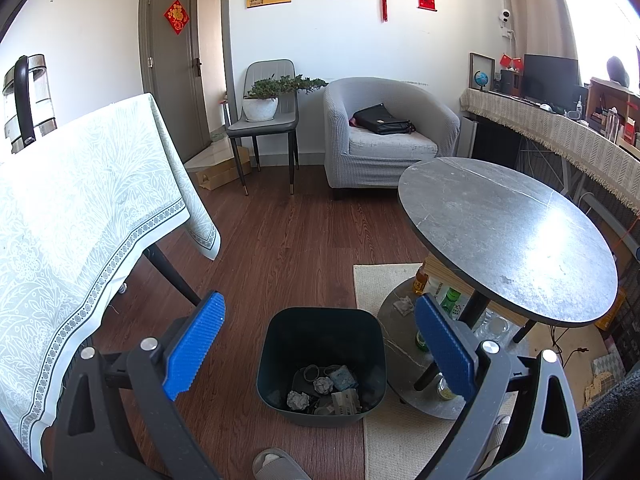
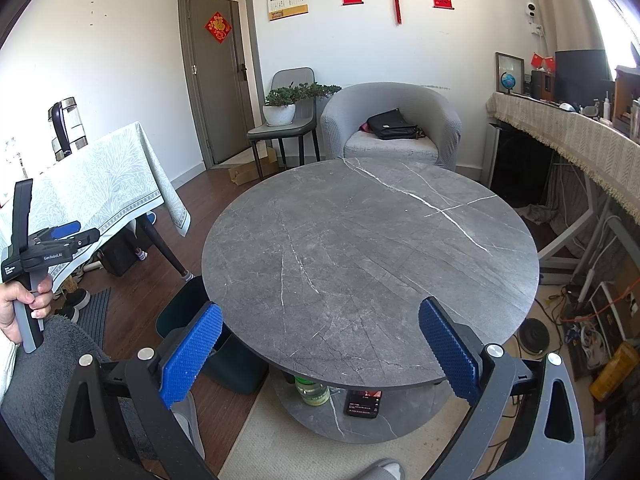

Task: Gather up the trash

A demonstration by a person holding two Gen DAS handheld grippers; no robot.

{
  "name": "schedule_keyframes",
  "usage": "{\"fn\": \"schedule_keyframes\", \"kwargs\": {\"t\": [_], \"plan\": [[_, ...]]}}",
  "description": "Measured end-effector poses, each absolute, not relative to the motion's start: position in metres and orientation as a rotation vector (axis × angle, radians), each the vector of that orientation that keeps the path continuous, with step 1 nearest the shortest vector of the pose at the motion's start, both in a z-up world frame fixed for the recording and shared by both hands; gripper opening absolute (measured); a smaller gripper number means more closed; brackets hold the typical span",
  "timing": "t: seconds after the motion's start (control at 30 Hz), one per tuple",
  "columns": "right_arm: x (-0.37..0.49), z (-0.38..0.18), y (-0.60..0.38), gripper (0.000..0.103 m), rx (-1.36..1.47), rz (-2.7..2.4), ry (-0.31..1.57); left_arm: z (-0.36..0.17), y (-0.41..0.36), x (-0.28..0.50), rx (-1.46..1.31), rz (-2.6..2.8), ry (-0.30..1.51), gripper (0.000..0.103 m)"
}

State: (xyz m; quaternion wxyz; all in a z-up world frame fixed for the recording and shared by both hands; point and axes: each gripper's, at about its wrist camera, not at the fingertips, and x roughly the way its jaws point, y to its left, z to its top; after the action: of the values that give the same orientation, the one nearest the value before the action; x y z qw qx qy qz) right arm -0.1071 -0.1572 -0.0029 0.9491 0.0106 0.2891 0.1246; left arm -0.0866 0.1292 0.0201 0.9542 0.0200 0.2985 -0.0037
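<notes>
A dark bin stands on the wood floor beside the round grey table. Crumpled paper and other trash lie in its bottom. My left gripper is open and empty, held above the bin. My right gripper is open and empty over the near edge of the round table, whose top shows no trash. The bin shows partly under the table's left edge. The left gripper shows at far left, held in a hand. A crumpled scrap lies on the table's lower shelf.
A table with a pale green cloth stands to the left. Bottles and a phone sit on the round table's lower shelf. An armchair with a black bag, a chair with a plant and a cluttered desk stand behind.
</notes>
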Motion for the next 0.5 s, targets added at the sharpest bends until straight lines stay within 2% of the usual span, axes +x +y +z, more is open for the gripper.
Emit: {"fn": "schedule_keyframes", "kwargs": {"t": [0.5], "plan": [[-0.1057,-0.0040,-0.1559,0.099,0.017,0.255,0.593,0.0203,0.1283,-0.0874,0.032,-0.007,0.608,0.098]]}}
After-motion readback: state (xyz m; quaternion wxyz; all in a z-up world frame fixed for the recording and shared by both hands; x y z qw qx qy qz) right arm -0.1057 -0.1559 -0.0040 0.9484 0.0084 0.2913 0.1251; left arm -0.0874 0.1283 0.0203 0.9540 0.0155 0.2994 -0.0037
